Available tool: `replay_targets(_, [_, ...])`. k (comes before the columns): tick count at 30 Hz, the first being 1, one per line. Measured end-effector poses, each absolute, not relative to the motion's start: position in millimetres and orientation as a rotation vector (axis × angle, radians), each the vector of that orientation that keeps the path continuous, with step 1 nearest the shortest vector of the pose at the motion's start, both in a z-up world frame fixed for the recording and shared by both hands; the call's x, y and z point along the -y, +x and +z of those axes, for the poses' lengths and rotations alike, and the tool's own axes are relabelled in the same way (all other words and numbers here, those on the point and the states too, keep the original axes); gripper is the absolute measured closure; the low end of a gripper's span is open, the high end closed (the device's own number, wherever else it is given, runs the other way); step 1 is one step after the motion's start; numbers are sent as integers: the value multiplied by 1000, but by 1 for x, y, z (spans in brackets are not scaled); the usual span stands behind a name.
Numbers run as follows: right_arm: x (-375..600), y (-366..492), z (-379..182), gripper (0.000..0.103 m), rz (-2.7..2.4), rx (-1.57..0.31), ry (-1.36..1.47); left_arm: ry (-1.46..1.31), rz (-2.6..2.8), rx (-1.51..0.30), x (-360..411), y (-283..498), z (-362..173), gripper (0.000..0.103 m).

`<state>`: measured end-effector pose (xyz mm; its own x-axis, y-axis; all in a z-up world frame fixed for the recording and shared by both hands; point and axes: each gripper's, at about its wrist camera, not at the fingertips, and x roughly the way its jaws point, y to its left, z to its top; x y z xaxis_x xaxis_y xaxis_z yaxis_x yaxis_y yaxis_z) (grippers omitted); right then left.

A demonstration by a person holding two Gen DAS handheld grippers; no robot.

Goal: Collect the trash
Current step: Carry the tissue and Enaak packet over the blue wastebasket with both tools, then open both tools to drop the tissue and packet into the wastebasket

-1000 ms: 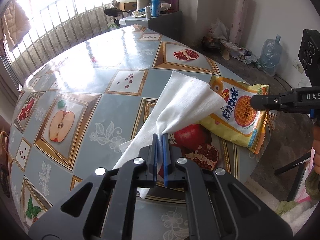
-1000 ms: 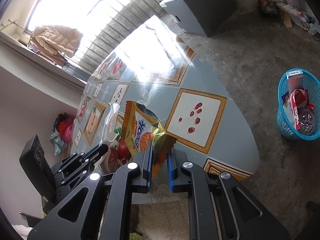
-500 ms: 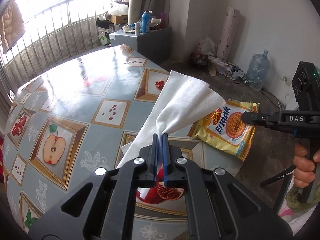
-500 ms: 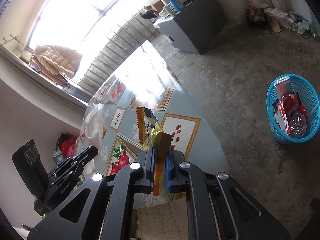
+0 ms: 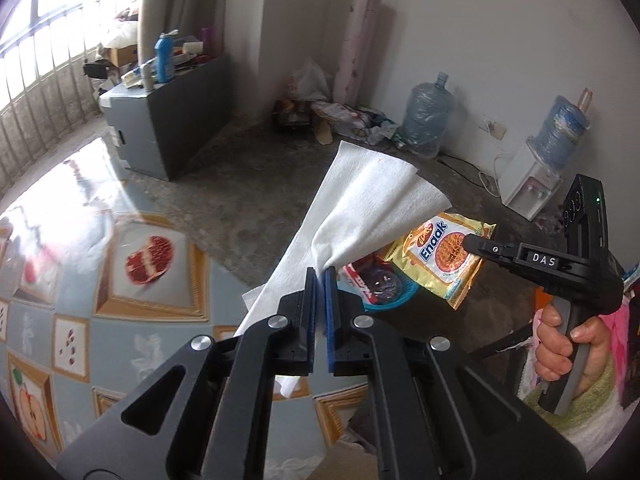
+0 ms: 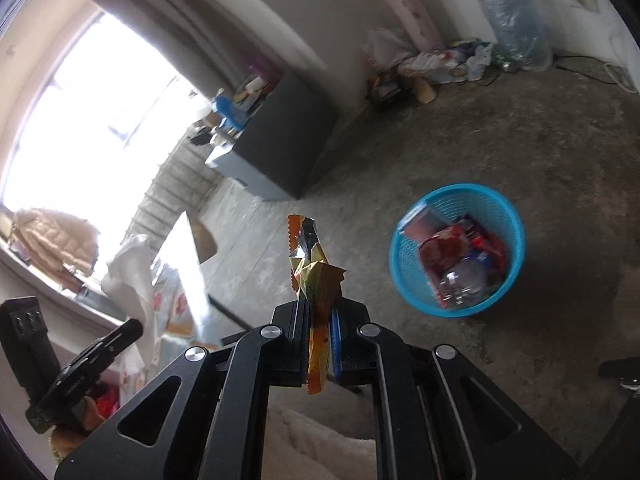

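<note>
Left tool (image 5: 320, 276): jaws are pressing together on a white paper towel (image 5: 360, 216), which is fanning up and to the right from the pinch while a longer tail is hanging down past the fingers on the left side. Just below and left, the fruit-patterned tabletop (image 5: 80, 280) is filling the lower left of the left wrist view, its edge curving under the tool.

Right tool (image 6: 319, 312): jaws are clamping a yellow-orange Enaak snack packet (image 6: 314, 268), gripping it edge-on so the crumpled top is standing upright above the fingers. From the left wrist view the same packet (image 5: 440, 256) is hanging face-out, pinched at its right edge by the right tool (image 5: 474, 245), with the person's right hand (image 5: 564, 348) wrapping the grip.

Both items are hanging in the air, off the tabletop and over the concrete floor (image 6: 520, 140).

Next out: a blue plastic basket (image 6: 408, 272) is sitting on the floor ahead and to the right of the right tool, holding red wrappers and a clear plastic piece. In the left wrist view the basket (image 5: 404, 294) is showing partly behind the towel and packet.

Farther off: a grey cabinet (image 5: 168, 120) with bottles on top, a large water jug (image 5: 426, 120) by the wall, a water dispenser (image 5: 532, 176) at far right.
</note>
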<state>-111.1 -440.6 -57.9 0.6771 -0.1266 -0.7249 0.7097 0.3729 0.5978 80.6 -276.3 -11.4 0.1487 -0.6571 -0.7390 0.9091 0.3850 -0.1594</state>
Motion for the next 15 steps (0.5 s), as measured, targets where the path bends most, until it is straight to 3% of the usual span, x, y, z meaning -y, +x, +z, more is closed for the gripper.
replay_targets(10, [498,-157,-131,94,-836,-666,1127,529,-1322,-1077,430,61,-82,100])
replay_targets(15, [529,-147,-182,94,-915,-722,1153,678,-1308,-1069,498,43,-124,100])
